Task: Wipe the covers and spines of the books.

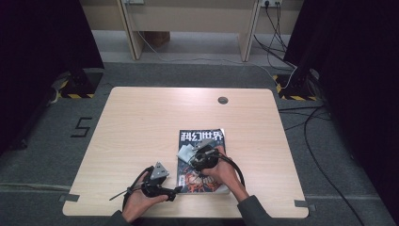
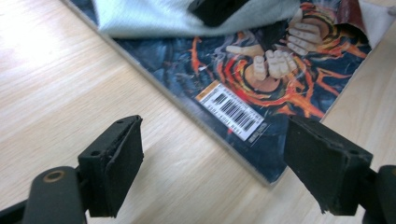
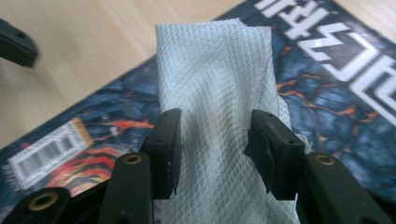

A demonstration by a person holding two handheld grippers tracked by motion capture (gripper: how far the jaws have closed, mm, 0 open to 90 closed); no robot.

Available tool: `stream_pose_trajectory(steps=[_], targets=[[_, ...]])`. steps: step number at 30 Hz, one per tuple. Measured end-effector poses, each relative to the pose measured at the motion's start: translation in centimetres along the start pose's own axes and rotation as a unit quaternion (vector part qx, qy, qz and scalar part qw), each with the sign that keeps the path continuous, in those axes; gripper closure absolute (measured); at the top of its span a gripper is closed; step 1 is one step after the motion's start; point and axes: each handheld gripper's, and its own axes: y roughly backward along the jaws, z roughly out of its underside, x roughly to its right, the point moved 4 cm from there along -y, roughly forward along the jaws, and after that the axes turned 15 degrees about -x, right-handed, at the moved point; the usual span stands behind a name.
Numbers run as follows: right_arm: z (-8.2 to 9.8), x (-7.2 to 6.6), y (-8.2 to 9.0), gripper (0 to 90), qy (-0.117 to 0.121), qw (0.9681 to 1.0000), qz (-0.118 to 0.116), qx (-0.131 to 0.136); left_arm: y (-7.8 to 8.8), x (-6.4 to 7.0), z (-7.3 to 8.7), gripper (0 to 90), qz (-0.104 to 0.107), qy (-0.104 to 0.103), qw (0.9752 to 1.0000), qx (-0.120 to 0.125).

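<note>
Looking down from the high view, a magazine (image 1: 202, 162) lies flat on the near middle of the worktop (image 1: 141, 127), its long axis running from near to far and its white title at the far end. The right gripper (image 1: 194, 149) rests over the cover with a folded white cloth (image 1: 185, 153) at its tip, just left of the cover's middle. The left gripper (image 1: 178, 189) sits at the near left corner of the magazine, pointing right toward that edge. So the right hand is the nearer one to the cloth, and the cloth lies ahead of it, toward the far left.

In the left gripper view, the jaws stand wide apart with nothing between them, released over bare wood. The magazine's near corner with its barcode label (image 2: 232, 112) lies just ahead of them, and the cloth (image 2: 154, 18) shows at the far edge with the other gripper's jaw on it.

In the right gripper view, the cloth (image 3: 215, 93) stands up between the two jaws as a folded strip, its long axis running straight away from the gripper. It is white with a fine diamond weave. The pads press its sides, so this gripper is grasping the cloth above the dark, lava-patterned cover (image 3: 327, 84). Wiping along the cover looks like the work in hand.
</note>
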Motion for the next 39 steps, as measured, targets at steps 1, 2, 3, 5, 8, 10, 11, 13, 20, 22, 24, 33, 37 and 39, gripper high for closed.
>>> stream_pose_trajectory(steps=[1, 2, 3, 5, 8, 10, 11, 13, 20, 22, 24, 33, 37, 39], targets=[[0.1, 0.1, 0.0, 55.5, -0.003, 1.0, 0.004, -0.001, 0.2, -0.2, 0.1, 19.2, 0.0, 0.002, 1.0, 0.002], [0.1, 0.0, 0.1, 56.4, -0.002, 1.0, 0.006, -0.002, 0.4, -0.3, 0.1, 19.2, 0.001, 0.003, 1.0, 0.004], [0.1, -0.1, 0.1, 57.0, 0.001, 1.0, 0.008, -0.002, 0.6, -0.5, 0.2, 19.2, 0.001, 0.004, 1.0, 0.005], [0.1, -0.6, 0.2, 57.4, 0.005, 0.9999, 0.009, -0.01, 0.9, -1.0, 0.5, 19.2, -0.003, 0.01, 0.9999, 0.003], [0.2, -1.7, 0.4, 57.5, 0.017, 0.9997, -0.002, -0.015, 1.4, -1.6, 1.1, 19.3, -0.011, 0.011, 0.9999, -0.002], [0.3, -2.6, 0.4, 58.2, 0.028, 0.9996, 0.001, -0.01, 1.7, -2.3, 1.5, 19.7, -0.025, 0.017, 0.9995, -0.003], [0.4, -3.0, 0.5, 58.5, 0.026, 0.9996, -0.003, -0.01, 1.9, -2.7, 1.6, 19.7, -0.031, 0.021, 0.9993, -0.001], [0.7, -3.8, 0.6, 58.6, 0.037, 0.9993, -0.006, -0.009, 2.2, -3.4, 1.8, 19.8, -0.04, 0.026, 0.9989, 0.001], [1.6, -5.7, 1.0, 58.6, 0.053, 0.9984, -0.017, -0.002, 2.4, -4.8, 2.1, 20.0, -0.064, 0.041, 0.9971, -0.008], [1.8, -6.3, 1.1, 58.6, 0.057, 0.9982, -0.019, 0.0, 2.4, -5.0, 2.2, 20.0, -0.067, 0.046, 0.9967, -0.008], [2.1, -7.0, 1.3, 58.5, 0.061, 0.9978, -0.027, -0.001, 2.5, -5.4, 2.3, 20.0, -0.071, 0.051, 0.9961, -0.008], [2.5, -8.8, 1.5, 58.6, 0.078, 0.9964, -0.035, 0.004, 3.1, -7.4, 2.8, 20.1, -0.091, 0.085, 0.9921, -0.004], [2.7, -9.2, 1.5, 58.5, 0.086, 0.9954, -0.042, 0.008, 3.2, -7.8, 2.9, 20.1, -0.095, 0.09, 0.9914, -0.003], [2.7, -9.2, 1.5, 58.4, 0.088, 0.9952, -0.042, 0.011, 3.2, -7.8, 2.9, 20.0, -0.095, 0.09, 0.9914, -0.002]])
